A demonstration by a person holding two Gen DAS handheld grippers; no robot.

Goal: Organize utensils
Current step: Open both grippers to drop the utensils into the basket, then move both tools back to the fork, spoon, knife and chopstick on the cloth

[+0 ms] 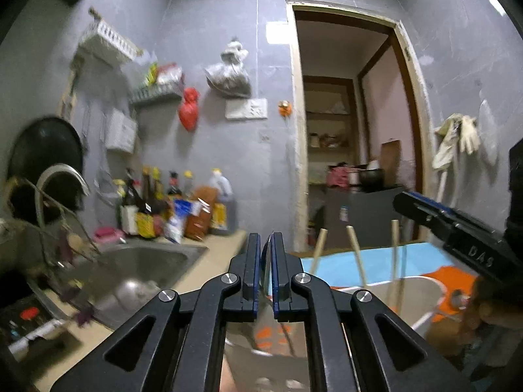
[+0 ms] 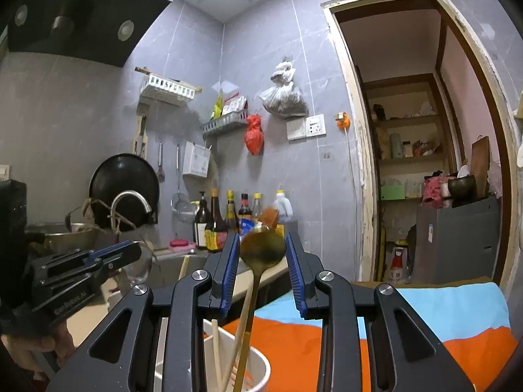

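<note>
My right gripper [image 2: 263, 245] is shut on the bowl of a golden spoon [image 2: 261, 250]. The spoon's handle runs down into a white utensil holder [image 2: 261, 364] that stands on an orange and blue cloth [image 2: 425, 323] and holds several pale chopsticks [image 2: 215, 346]. In the left wrist view the chopsticks [image 1: 354, 248] rise from the holder [image 1: 421, 294], with the right gripper [image 1: 400, 201] above them. My left gripper [image 1: 266, 238] is shut on the thin wall of a clear glass [image 1: 261, 336]. The right wrist view shows the left gripper [image 2: 135, 251] and the glass [image 2: 140, 268] left of the holder.
A steel sink [image 1: 147, 261] with a curved faucet [image 1: 62, 176] lies to the left. Sauce bottles [image 1: 170, 209] line the wall behind it. A black wok [image 2: 124, 179] leans by the faucet. An open doorway [image 2: 408, 163] is at the right.
</note>
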